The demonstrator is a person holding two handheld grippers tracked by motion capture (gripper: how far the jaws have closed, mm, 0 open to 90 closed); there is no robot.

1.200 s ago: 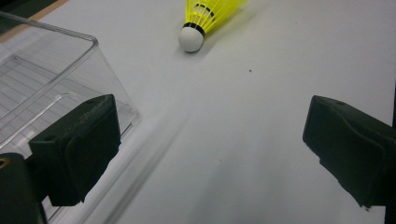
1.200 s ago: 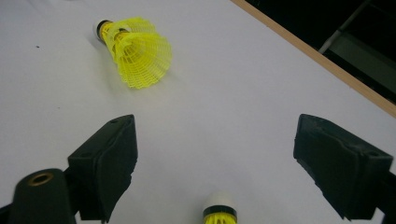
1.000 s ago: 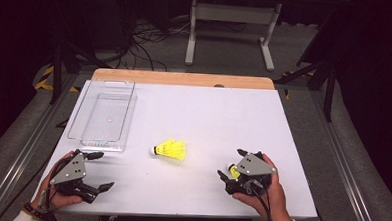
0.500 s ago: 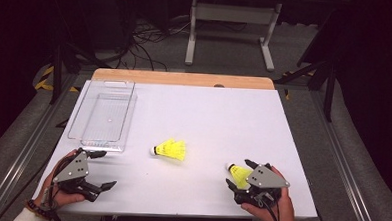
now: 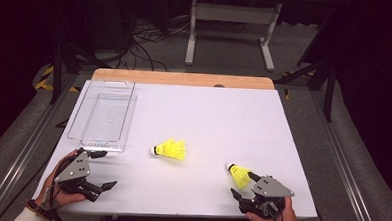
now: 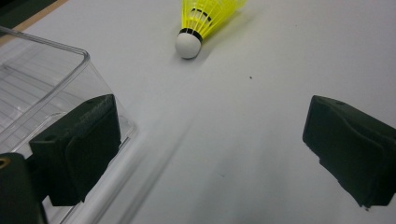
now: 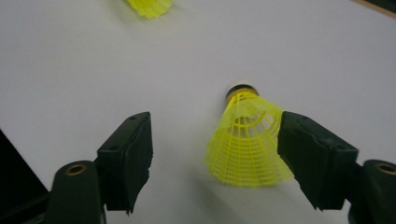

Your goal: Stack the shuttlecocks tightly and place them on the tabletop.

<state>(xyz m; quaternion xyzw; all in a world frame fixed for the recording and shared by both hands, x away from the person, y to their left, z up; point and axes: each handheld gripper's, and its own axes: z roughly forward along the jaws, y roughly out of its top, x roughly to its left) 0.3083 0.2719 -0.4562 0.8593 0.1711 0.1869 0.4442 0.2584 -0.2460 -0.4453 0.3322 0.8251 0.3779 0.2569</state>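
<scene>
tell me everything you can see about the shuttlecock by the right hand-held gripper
The shuttlecock is bright yellow with an open mesh skirt that looks like plastic, a dark band at the neck and a white rounded cork tip. It lies on its side on the white table, near the front right edge, tip pointing away from the person. It sits between the open jaws of the right hand-held gripper, its skirt close against one jaw; whether they touch is unclear. It looks undamaged.
</scene>
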